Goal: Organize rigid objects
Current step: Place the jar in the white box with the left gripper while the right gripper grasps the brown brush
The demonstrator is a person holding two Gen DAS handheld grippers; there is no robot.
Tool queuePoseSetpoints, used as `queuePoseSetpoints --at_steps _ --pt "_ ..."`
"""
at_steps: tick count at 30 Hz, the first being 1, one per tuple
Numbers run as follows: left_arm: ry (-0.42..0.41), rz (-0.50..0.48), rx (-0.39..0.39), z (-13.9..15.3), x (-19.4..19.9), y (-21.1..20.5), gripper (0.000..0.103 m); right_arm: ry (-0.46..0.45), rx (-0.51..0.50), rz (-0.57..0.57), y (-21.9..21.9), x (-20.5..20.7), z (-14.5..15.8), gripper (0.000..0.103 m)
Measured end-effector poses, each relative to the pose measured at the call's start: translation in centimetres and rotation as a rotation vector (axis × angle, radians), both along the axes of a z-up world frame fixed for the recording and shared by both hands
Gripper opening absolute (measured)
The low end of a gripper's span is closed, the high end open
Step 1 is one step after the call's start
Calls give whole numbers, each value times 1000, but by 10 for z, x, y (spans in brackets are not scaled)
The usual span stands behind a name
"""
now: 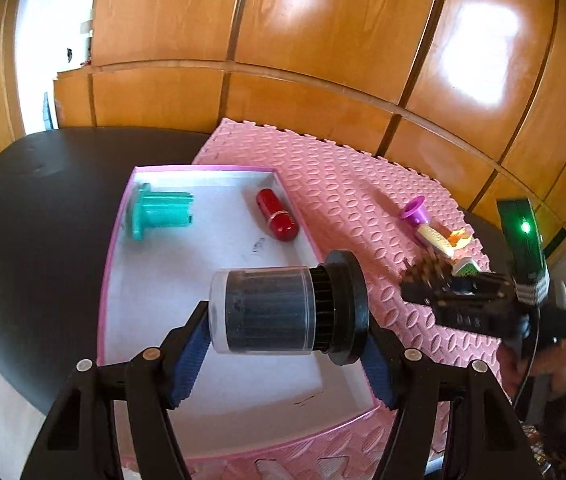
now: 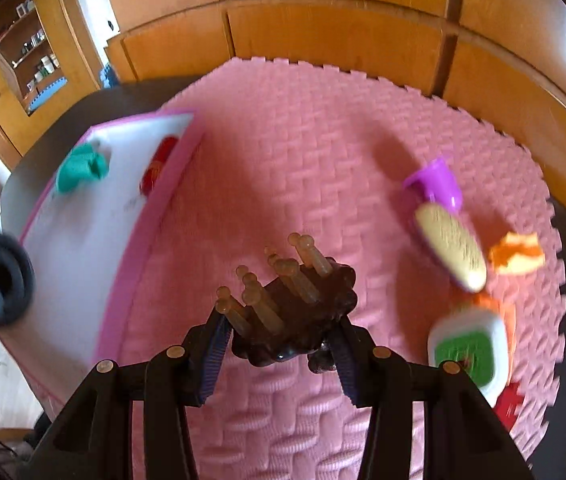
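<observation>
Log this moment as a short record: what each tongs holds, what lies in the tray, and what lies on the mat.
left tongs: shut on black-capped clear jar, above tray
right tongs: shut on brown hairbrush, above mat
white tray: teal plastic part, red capsule
pink foam mat: purple funnel, yellow tube, green-and-white box
</observation>
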State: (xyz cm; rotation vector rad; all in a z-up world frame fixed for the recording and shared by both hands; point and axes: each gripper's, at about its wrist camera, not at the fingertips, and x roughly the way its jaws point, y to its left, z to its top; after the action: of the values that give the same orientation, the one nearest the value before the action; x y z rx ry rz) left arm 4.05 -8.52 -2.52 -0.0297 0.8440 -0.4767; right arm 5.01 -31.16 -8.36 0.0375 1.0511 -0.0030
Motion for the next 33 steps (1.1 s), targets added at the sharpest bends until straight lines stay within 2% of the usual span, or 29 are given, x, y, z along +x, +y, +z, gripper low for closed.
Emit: queuePoseSetpoints --at_steps 3,9,17,24,31,33 --pt "-9 12 21 0 -4 2 69 4 -6 -6 -4 -10 -9 48" --pt "-24 25 53 1 -11 4 69 -35 23 -4 -9 -15 -10 48" --pt "-19 29 89 -3 -12 1 69 -71 123 -17 -23 -19 -10 48" --pt "55 33 45 -14 0 5 69 -61 64 -13 -15 -17 -10 47" --pt "149 112 -27 -21 52 24 63 -55 40 -17 -16 -16 -11 48" --pt "143 120 -35 -21 65 23 63 -55 34 -14 -16 -16 -11 48"
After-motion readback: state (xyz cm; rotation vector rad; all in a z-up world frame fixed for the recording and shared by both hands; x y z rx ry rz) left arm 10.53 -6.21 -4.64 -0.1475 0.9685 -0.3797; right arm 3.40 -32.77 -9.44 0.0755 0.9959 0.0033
